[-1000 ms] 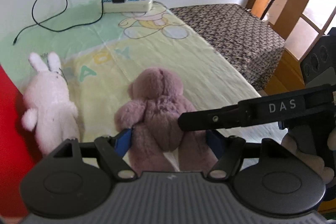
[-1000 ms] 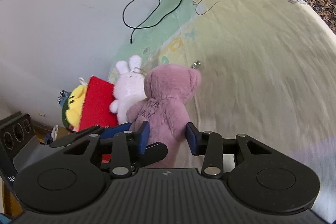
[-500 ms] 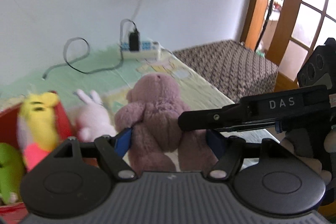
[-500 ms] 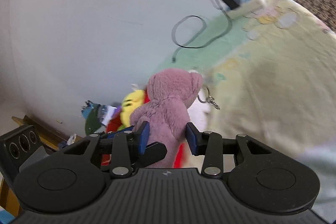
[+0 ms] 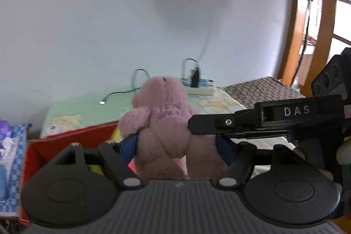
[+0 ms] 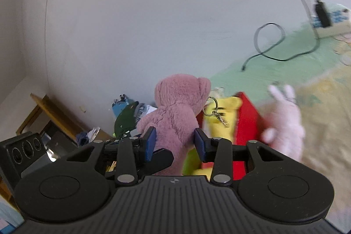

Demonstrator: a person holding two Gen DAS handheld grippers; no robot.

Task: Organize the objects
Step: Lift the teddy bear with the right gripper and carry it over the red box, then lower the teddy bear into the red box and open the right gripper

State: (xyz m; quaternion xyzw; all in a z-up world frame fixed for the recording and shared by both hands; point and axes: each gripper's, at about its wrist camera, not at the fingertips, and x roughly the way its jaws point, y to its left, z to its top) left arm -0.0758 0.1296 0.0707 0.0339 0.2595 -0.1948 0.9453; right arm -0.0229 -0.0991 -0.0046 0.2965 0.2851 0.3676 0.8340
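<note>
Both the left gripper (image 5: 175,144) and the right gripper (image 6: 174,143) are clenched on the pink teddy bear (image 6: 175,115), which hangs above the red box (image 6: 248,120). A yellow plush toy (image 6: 221,122) lies inside the box; a white rabbit (image 6: 285,120) sits just beside it on the bed (image 6: 318,80).

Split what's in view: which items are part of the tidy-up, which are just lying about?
Job:
- fluffy pink plush bear, gripped by left gripper and right gripper
- red cardboard box
- yellow plush toy in that box
- white plush rabbit beside it

Lying about:
- white power strip
- black cable
- brown patterned cushion
</note>
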